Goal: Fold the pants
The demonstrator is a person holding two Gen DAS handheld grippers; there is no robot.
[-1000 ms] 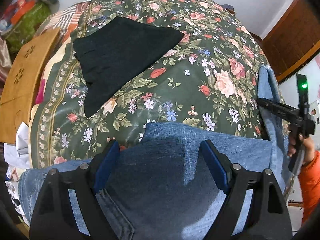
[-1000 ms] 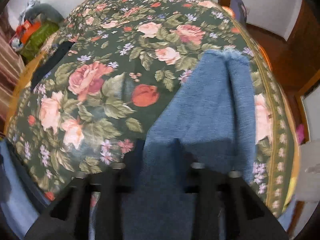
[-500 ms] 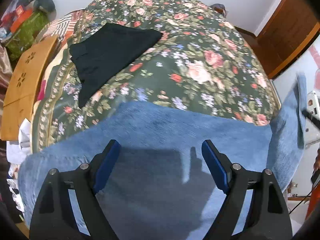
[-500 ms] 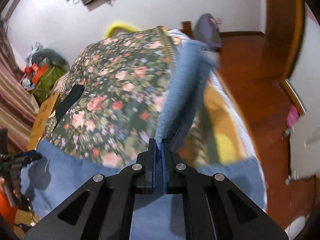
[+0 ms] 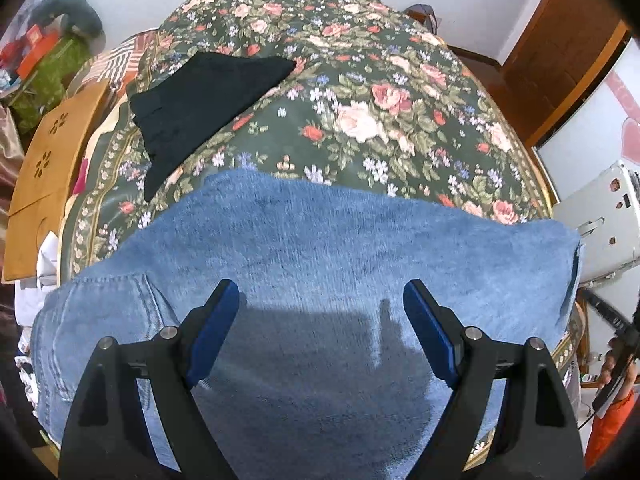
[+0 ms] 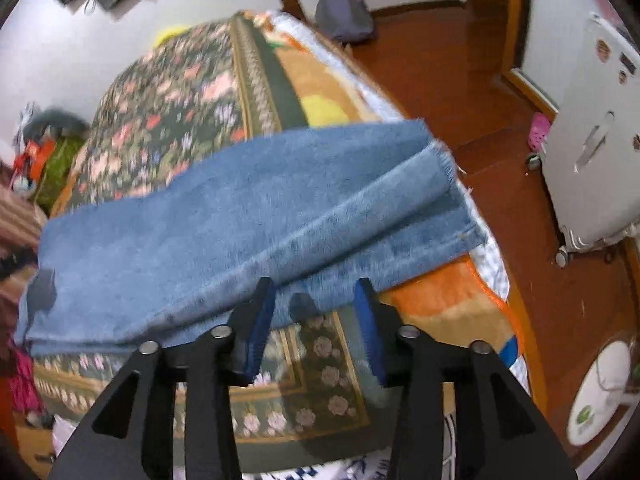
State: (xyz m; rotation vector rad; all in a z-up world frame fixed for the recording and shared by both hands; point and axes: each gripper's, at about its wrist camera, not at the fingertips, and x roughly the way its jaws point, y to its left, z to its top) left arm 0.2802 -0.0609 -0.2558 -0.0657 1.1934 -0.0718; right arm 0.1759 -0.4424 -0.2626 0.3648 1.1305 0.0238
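Apparently the first lengthwise-to-crosswise fold is just laid down: the blue jeans (image 5: 320, 248) lie doubled across the lower half of the left wrist view, on the floral bedspread (image 5: 380, 92), with a back pocket showing at the lower left of that frame. In the right wrist view the jeans cross the middle of the frame, the leg cuffs stacked at the centre right and slightly overhanging the bed's edge. The left gripper (image 5: 320, 320) hangs over the denim with its jaws wide apart, holding nothing. The right gripper (image 6: 316, 316) sits low in its frame with its blue pads parted too — the folded edge of the cloth lies just at or between the tips, but nothing looks pinched; whether a pad touches the fabric I cannot tell. A folded black garment (image 5: 200, 96) rests well apart, in the upper left of the left view. By my reading, the step in hand is the release after a fold, and the task is partway done. The next move likely calls for gripping both layers together at one end — cuffs or waistband — and carrying them over evenly, so the stacked edges stay aligned and the overhanging end does not slide off.
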